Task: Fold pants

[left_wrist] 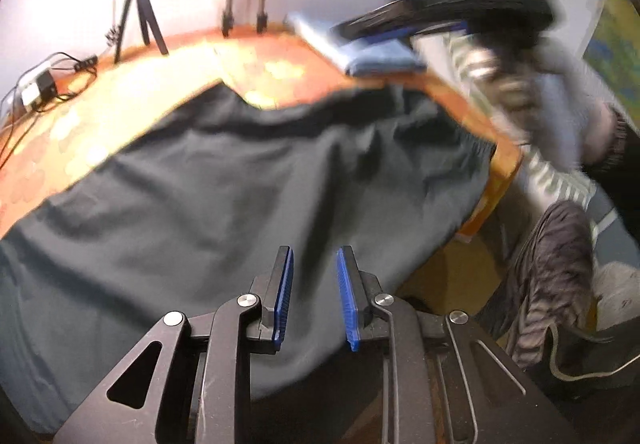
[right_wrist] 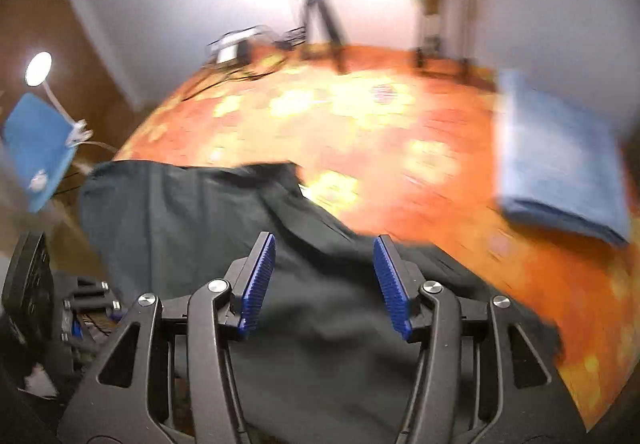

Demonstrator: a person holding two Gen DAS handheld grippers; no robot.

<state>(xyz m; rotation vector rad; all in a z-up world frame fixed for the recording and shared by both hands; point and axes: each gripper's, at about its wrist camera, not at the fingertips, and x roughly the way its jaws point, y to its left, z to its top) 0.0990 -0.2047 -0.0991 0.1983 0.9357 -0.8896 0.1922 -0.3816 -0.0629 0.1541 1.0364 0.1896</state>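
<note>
While my left hand-held gripper (left_wrist: pixel 314 298) hovers above the dark green fabric pants (left_wrist: pixel 240 184), its blue ribbed pads (left_wrist: pixel 285 296) stand a narrow gap apart with no cloth between them. These pants lie spread and wrinkled across the orange floral-patterned worktop (left_wrist: pixel 160 84), with their gathered waistband at the worktop's right edge and part of the cloth hanging over the near edge in the left wrist view. My right hand-held gripper (right_wrist: pixel 324 284) is above the same pants (right_wrist: pixel 224 212), its blue ribbed pads (right_wrist: pixel 260 280) set wide apart and empty; the view is blurred. Seen from the left wrist, that right hand-held gripper (left_wrist: pixel 404 30) appears as a dark smear beyond the pants, over a folded light blue cloth (left_wrist: pixel 360 52). This folded cloth (right_wrist: pixel 560 160) rests on the worktop beyond the pants, well apart from them, near the worktop's right edge. Farther beyond the pants, a small black tripod (left_wrist: pixel 138 12) and a tangle of black cables with an adapter (left_wrist: pixel 44 80) stand at the worktop's back edge against the pale wall. A striped garment (left_wrist: pixel 548 276) hangs beside the pants' waistband end, off the worktop.
</note>
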